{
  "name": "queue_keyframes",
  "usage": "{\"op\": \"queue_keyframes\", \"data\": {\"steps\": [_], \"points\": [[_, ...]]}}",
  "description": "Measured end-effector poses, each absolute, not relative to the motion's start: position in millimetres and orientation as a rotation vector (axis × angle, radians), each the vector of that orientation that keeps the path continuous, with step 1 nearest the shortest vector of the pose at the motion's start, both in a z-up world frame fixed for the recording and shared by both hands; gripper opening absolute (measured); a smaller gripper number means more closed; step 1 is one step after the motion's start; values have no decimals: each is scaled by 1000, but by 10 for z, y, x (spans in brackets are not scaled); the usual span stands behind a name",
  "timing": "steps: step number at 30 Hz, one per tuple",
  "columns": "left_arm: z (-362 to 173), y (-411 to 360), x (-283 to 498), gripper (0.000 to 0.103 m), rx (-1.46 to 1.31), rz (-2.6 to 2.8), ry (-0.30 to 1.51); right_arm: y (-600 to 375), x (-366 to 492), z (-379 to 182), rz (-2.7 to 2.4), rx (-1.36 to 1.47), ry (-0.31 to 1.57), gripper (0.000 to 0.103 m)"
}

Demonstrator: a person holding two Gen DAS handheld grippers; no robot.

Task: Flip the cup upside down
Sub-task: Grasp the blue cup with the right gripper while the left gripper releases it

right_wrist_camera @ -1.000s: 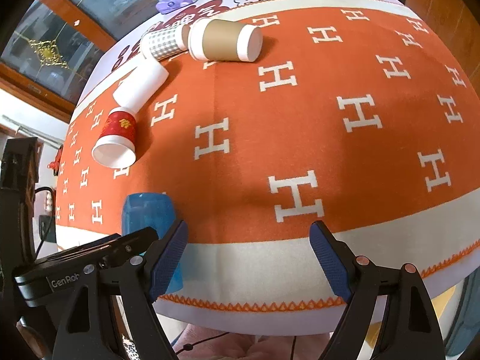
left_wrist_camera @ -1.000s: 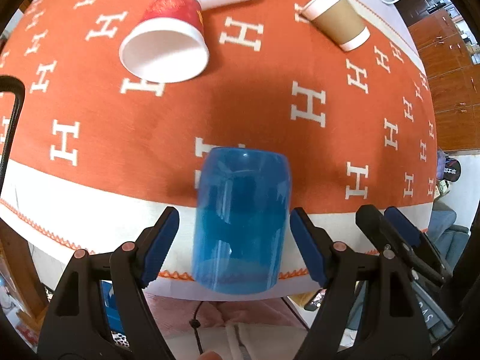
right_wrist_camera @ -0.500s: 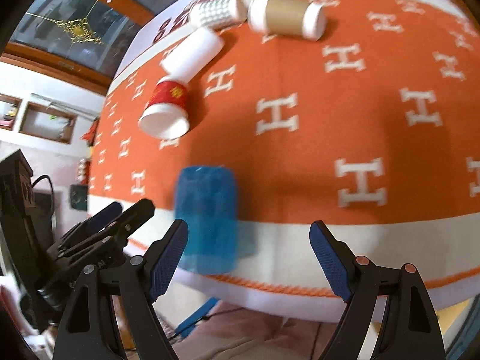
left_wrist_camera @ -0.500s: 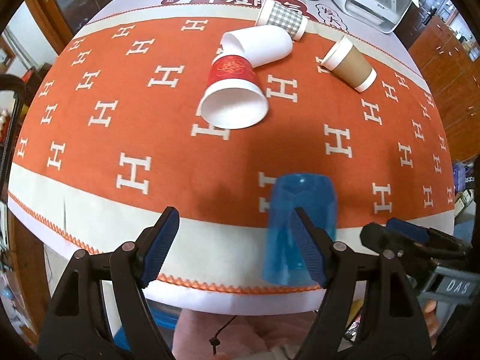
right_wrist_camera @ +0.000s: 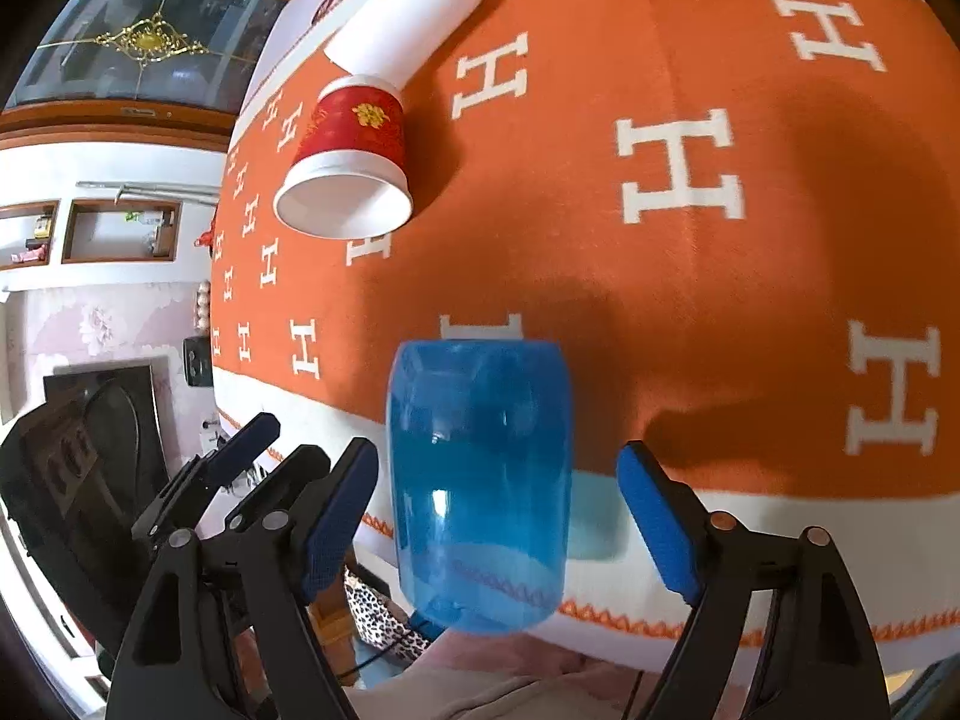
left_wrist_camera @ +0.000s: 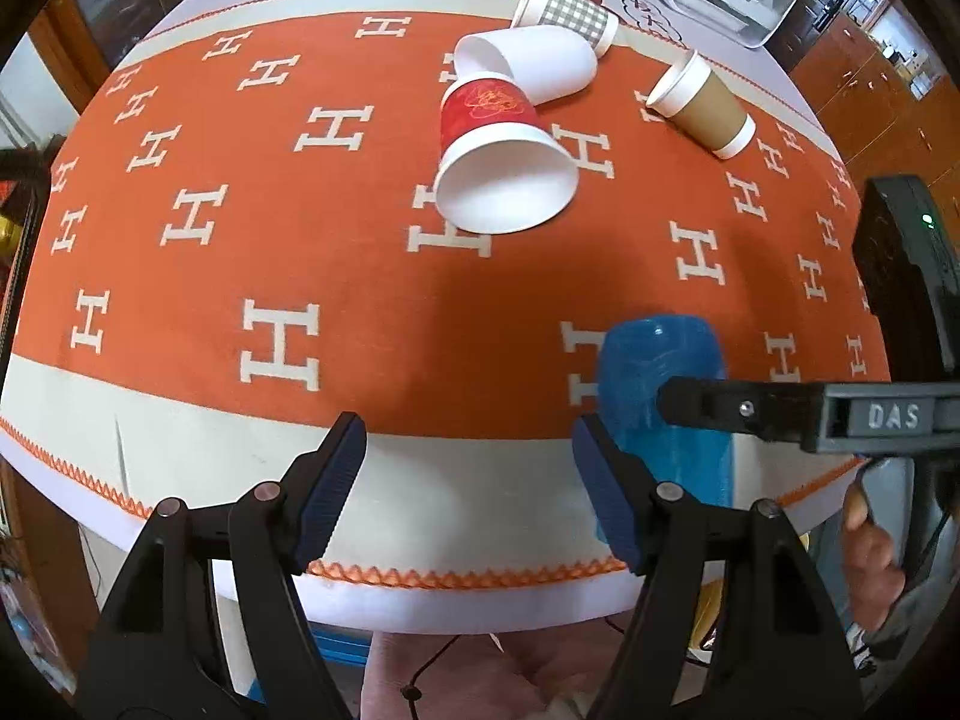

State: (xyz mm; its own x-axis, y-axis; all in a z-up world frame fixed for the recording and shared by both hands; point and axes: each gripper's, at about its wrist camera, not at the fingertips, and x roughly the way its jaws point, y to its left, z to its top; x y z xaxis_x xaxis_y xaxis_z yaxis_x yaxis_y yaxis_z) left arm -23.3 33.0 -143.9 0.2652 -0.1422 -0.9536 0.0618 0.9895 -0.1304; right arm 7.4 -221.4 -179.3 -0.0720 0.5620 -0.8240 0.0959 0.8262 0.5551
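**Blue cup standing at the near edge of the table**

Reading what is legible: "DAS" is moulded on the right gripper (left_wrist_camera: 690, 402) where it reaches into the left wrist view, large white "H" letters repeat across the orange tablecloth (left_wrist_camera: 360, 276), and Chinese characters are printed at the table's far edge, too distorted to read.

The blue cup (right_wrist_camera: 480, 480) is translucent plastic, barrel-shaped with rounded shoulders; it stands with its closed end up and its wider mouth down on the cloth's cream border at the near edge.

In the right wrist view the cup sits between the right gripper's (right_wrist_camera: 498, 516) spread blue pads (right_wrist_camera: 657, 516), touching neither. The left gripper (left_wrist_camera: 468, 486) is also spread wide and holds nothing; the cup (left_wrist_camera: 660, 360) lies just beyond its right-hand finger.

Farther in, a red paper cup (left_wrist_camera: 498, 162), a white cup (left_wrist_camera: 528, 60), a checked cup (left_wrist_camera: 564, 12) and a brown cup (left_wrist_camera: 702, 102) lie on their sides.
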Motion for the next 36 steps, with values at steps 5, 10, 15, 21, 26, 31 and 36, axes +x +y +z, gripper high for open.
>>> {"op": "queue_keyframes", "data": {"steps": [5,10,15,21,26,31,36], "points": [[-1524,417,-197,69,-85,-152,1315,-2078,169,-1907,512,551,1634,65],[-1556,472,-185,69,-92,-169,1313,-1983,108,-1726,496,462,1531,65],[-1526,505,-195,69,-113,-173,1277,-1947,-89,-1274,435,352,1214,65],[-1464,485,-206,69,-94,-159,1208,-1871,-305,-1142,328,231,912,65],[-1441,487,-202,69,-84,-154,1167,-1858,-416,-1258,268,179,785,65],[-1390,500,-251,69,-54,-134,1114,-1899,-634,-1379,249,142,727,65],[-1363,534,-302,69,-48,-135,1084,-1815,-842,-1394,257,57,708,65]]}}
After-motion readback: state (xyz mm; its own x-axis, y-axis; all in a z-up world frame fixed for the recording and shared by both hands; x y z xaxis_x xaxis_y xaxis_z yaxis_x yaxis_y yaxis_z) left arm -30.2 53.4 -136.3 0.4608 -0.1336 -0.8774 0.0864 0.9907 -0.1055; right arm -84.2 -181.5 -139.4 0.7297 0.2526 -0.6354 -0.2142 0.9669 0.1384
